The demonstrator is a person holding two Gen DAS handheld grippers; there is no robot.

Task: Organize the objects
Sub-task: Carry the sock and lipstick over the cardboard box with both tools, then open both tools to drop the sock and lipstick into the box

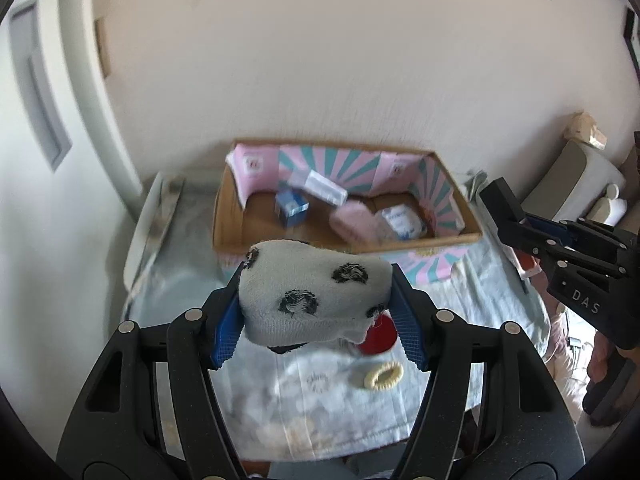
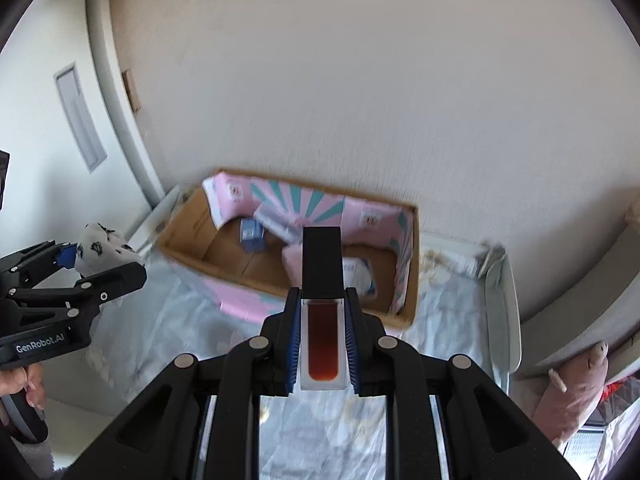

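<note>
Your left tongs (image 1: 316, 300) are clenched on a grey sock (image 1: 312, 292) with black spots; the blue pads (image 1: 228, 332) press it from both sides, and the sock bulges up between them. It hangs in the air above the surface (image 1: 280, 408), which is covered with a pale flowered cloth.

Your right tongs (image 2: 323, 344) are clenched on a small clear bottle (image 2: 323, 344) with dark red-brown liquid and a tall black cap (image 2: 322, 256). The cap points toward the box (image 2: 192, 256), and the bottle is also held in the air, in front of the box.

The landmark here is the open cardboard box at the back of the surface, against the wall. It has pink and teal lining on its inner walls. Inside the box you can see a small blue carton (image 1: 291, 207), a white packet (image 1: 322, 190) leaning on the back lining, a pink fluffy thing (image 1: 356, 222) and a white pouch (image 1: 402, 222) next to it.

In front of the box, on the cloth under the sock, lies a red round thing (image 1: 378, 338), partly hidden, and just beside it a cream hair tie (image 1: 383, 376).

In the right view, your hand (image 2: 24, 380) is on the handle of the left tongs, well to the left of the box.
</note>
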